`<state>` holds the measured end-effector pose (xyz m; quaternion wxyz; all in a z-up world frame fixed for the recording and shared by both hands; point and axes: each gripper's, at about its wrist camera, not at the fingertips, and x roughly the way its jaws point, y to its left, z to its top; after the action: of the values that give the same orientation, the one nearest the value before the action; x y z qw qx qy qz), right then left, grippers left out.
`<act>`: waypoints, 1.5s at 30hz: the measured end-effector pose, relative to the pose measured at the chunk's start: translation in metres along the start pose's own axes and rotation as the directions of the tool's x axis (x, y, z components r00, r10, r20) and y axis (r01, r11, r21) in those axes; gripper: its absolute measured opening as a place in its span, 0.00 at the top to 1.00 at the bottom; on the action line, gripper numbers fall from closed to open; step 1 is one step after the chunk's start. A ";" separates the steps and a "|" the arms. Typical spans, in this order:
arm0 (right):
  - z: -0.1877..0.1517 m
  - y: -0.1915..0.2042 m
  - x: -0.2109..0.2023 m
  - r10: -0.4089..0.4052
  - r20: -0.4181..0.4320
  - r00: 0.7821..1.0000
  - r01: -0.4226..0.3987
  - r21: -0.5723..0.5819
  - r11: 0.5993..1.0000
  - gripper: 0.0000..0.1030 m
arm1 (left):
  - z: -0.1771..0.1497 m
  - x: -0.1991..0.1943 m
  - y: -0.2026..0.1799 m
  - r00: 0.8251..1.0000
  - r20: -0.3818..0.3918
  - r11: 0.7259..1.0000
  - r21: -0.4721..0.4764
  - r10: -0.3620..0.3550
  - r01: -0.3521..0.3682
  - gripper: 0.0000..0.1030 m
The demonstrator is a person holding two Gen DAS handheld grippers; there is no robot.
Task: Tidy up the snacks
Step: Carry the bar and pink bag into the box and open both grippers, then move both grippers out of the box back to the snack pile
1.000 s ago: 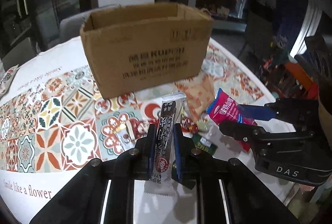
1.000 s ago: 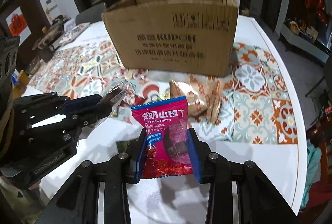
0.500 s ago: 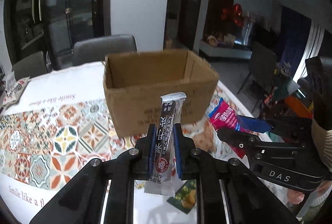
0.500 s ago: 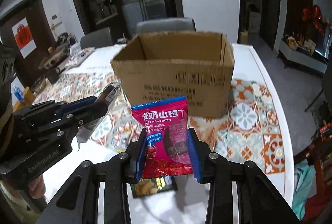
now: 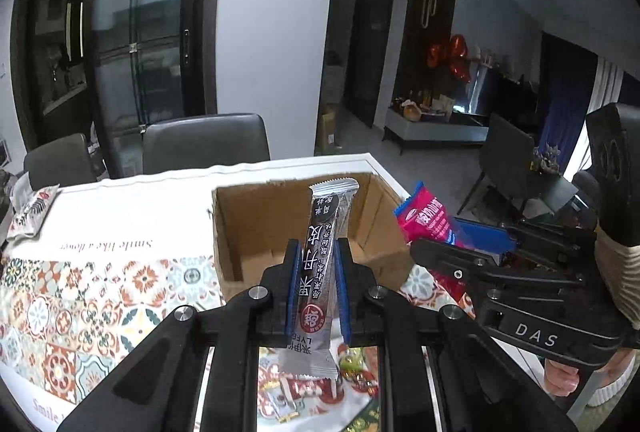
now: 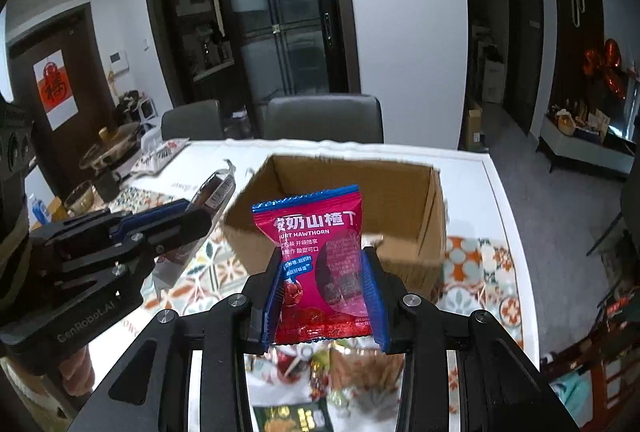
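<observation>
- Pinching a slim grey stick pack upright, your left gripper has its blue pads pressed on both sides of the pack at lower centre of the left view; the pack's top reaches up in front of the box.
- Your right gripper clamps a pink hawthorn pouch between its pads, lower centre of the right view, pouch upright with the print facing the camera.
- Each gripper shows in the other's view: the right one at the right edge of the left view with the pouch sticking out, the left one at the left edge of the right view with the stick pack's end showing.
- The box sits open-topped on the table at mid-frame, just beyond both grippers. The inner walls and the part of the floor you can see hold nothing; the near floor is hidden by the front wall.
- Loose snacks lie on the patterned cloth below your grippers, at the bottom of both views, blurred in the right one.
- Another packet lies at the table's far left edge.
</observation>
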<state>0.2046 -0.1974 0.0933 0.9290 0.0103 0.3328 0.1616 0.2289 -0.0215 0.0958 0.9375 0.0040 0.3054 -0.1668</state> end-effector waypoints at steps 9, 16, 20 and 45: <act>0.039 -0.009 0.024 0.006 -0.008 1.000 -0.006 0.002 1.000 0.64 | 0.035 0.026 0.014 1.000 -0.001 1.000 -0.005 0.004 -0.004 0.83; 0.054 -0.016 0.051 -0.001 -0.033 0.999 0.001 -0.005 1.000 0.63 | 0.048 0.055 0.025 0.999 -0.028 1.000 -0.003 0.025 -0.025 0.83; 0.060 -0.022 0.069 -0.006 -0.050 0.999 0.006 0.001 1.000 0.63 | 0.053 0.072 0.028 0.998 -0.051 1.000 -0.006 0.026 -0.027 0.83; 0.015 0.005 0.041 -0.032 0.009 0.999 0.032 -0.049 0.998 0.46 | -0.007 0.016 0.026 0.991 -0.004 0.991 0.005 0.137 -0.137 0.53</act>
<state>0.2423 -0.1786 0.0807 0.9328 -0.0172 0.3250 0.1548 0.2456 -0.0011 0.0782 0.9460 0.0274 0.3062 -0.1027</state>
